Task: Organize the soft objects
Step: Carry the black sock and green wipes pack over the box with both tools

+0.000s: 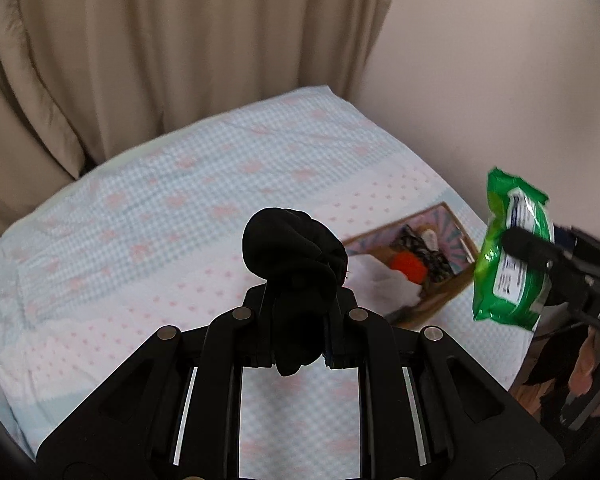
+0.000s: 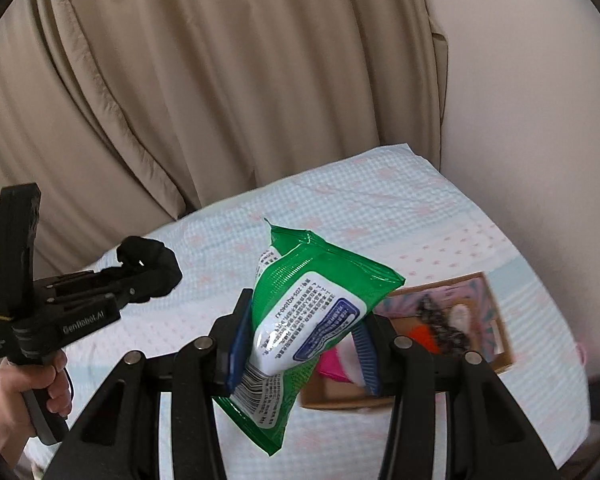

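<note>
- Clamping a bunched black cloth [image 1: 296, 252], the left gripper [image 1: 298, 320] has its jaws almost fully together, the fabric bulging above the tips and a tail hanging below them.
- In the right wrist view the right gripper [image 2: 300, 344] pinches a green wipes pack [image 2: 300, 320] between blue pads [image 2: 240, 344], jaws only partly apart; the pack tilts with its top toward 11 o'clock.
- Both loads hang in the air above the bed [image 1: 140, 220], neither touching it.
- A cardboard box [image 1: 444, 280] sits on the bed at 3 o'clock of the cloth in the left view, already holding an orange item [image 1: 408, 266] and patterned fabric; it looks like the likely destination.
- Risk: the glossy pack is gripped near one end, so a quick swing could make it pivot or slip out.
- Risk: the cloth's loose tail could snag on the box rim, or drape over it instead of dropping inside.
- Risk: the two grippers are near each other; reaching for the box together could make them collide.
- Room: the bed surface from 9 to 12 o'clock is open; the curtain [image 1: 180, 40] and wall [image 1: 500, 80] close off the far side, and the box lies near the bed's right edge.
</note>
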A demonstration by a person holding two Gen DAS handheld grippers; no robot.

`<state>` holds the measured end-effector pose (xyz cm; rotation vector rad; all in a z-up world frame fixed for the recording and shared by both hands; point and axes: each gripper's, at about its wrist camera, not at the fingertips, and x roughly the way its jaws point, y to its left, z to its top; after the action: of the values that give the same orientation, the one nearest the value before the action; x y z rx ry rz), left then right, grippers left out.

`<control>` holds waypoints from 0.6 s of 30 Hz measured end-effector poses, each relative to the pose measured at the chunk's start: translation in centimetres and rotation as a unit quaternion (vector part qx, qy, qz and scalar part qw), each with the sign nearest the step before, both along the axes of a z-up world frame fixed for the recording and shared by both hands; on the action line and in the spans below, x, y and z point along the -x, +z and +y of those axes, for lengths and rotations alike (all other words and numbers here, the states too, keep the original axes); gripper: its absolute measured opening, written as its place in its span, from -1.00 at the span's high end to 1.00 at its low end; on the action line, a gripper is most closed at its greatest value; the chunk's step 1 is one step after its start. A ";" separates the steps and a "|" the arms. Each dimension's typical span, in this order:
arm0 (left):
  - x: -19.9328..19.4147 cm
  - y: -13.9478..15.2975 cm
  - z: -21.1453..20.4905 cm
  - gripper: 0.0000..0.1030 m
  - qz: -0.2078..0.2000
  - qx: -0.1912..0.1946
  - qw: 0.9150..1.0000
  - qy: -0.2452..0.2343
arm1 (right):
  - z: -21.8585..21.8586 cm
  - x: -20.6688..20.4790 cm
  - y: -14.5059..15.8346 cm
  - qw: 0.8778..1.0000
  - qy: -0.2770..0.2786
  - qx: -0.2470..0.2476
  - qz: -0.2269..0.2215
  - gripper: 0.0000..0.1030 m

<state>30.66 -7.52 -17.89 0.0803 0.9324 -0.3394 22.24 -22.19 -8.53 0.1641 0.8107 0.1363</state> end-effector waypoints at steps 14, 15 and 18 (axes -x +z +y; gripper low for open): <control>-1.7 -9.1 -11.4 0.75 0.090 0.021 0.995 0.044 | -10.2 -3.4 -5.7 0.991 0.095 0.038 0.081 0.18; -2.3 -9.8 -11.7 0.75 0.094 0.021 0.994 0.047 | -10.6 -3.9 -6.5 0.990 0.101 0.041 0.086 0.18; -4.3 -11.8 -12.8 0.75 0.103 0.020 0.993 0.046 | -11.4 -5.1 -9.0 0.987 0.115 0.053 0.103 0.18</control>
<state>34.92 -20.34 -29.66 -0.0351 1.1284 -0.2838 27.36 -33.63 -17.51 -0.0182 1.0407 0.2971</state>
